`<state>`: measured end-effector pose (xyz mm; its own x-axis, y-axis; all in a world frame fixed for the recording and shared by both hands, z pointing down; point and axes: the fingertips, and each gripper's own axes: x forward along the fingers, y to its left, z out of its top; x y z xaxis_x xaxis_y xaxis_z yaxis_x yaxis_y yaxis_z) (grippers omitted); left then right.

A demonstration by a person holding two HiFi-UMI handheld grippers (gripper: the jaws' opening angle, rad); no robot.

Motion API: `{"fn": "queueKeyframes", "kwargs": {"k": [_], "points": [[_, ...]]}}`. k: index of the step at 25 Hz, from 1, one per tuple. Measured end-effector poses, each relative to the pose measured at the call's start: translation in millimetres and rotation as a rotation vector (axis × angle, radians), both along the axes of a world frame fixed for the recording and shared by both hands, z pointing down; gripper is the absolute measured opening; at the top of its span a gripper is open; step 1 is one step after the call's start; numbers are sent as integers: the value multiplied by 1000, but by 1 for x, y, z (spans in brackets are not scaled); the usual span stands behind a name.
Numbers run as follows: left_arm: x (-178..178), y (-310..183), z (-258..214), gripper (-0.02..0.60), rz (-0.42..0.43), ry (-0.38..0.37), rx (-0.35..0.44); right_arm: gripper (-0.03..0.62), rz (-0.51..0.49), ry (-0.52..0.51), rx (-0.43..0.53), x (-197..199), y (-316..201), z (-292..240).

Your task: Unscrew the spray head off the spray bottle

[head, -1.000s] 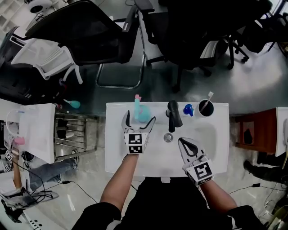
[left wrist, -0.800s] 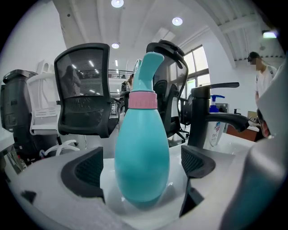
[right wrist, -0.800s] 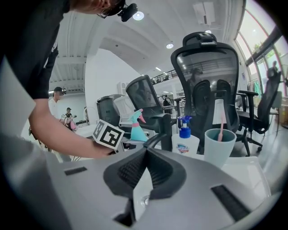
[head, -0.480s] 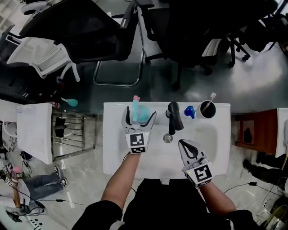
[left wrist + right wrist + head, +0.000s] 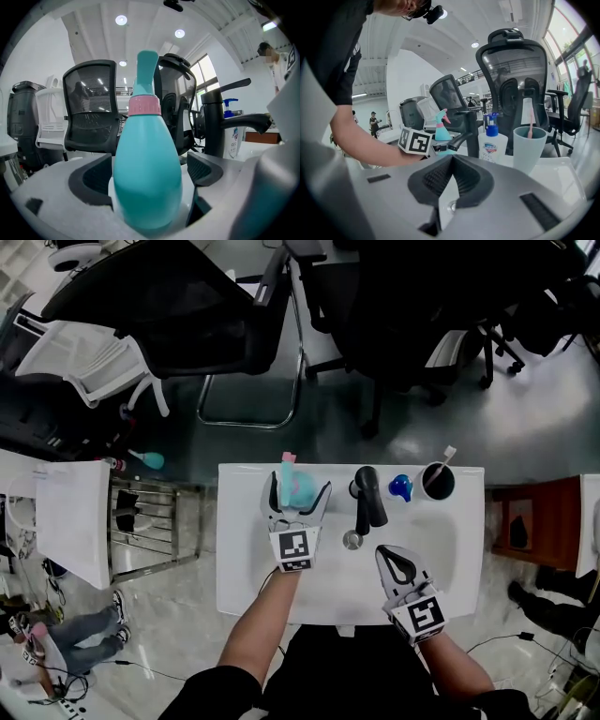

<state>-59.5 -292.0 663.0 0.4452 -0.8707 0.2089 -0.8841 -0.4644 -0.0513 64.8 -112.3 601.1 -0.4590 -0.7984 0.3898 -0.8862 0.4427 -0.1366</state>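
A teal spray bottle [image 5: 300, 487] with a pink collar and teal spray head [image 5: 146, 75] stands upright at the back left of the white sink counter [image 5: 246, 559]. My left gripper [image 5: 298, 495] is open around its body. The bottle [image 5: 147, 178] fills the space between the jaws, and a sliver of counter shows beside the right pad [image 5: 206, 168]. My right gripper [image 5: 398, 563] hovers over the basin, shut with nothing in it [image 5: 451, 161]. In the right gripper view the bottle [image 5: 442, 132] shows behind the left gripper's marker cube [image 5: 416, 140].
A black faucet [image 5: 367, 495] rises right of the bottle, above the drain [image 5: 352, 540]. A blue-capped soap dispenser [image 5: 401, 487] and a dark cup with a toothbrush [image 5: 436, 482] stand at the back right. Office chairs [image 5: 178, 306] sit beyond the counter, and a metal rack [image 5: 150, 526] is to its left.
My left gripper has turned a little and now sits squarer around the bottle. The bottle and my right gripper have stayed put.
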Motion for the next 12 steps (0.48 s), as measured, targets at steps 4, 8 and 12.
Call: {"fn": "queueKeyframes", "kwargs": {"k": [4, 8, 12], "points": [[0, -4, -3, 518, -7, 0, 18, 6, 1, -10, -8, -1, 0, 0], [-4, -5, -5, 413, -22, -3, 34, 6, 5, -11, -20, -1, 0, -1], [-4, -5, -5, 407, -18, 1, 37, 6, 8, -6, -10, -1, -1, 1]]}}
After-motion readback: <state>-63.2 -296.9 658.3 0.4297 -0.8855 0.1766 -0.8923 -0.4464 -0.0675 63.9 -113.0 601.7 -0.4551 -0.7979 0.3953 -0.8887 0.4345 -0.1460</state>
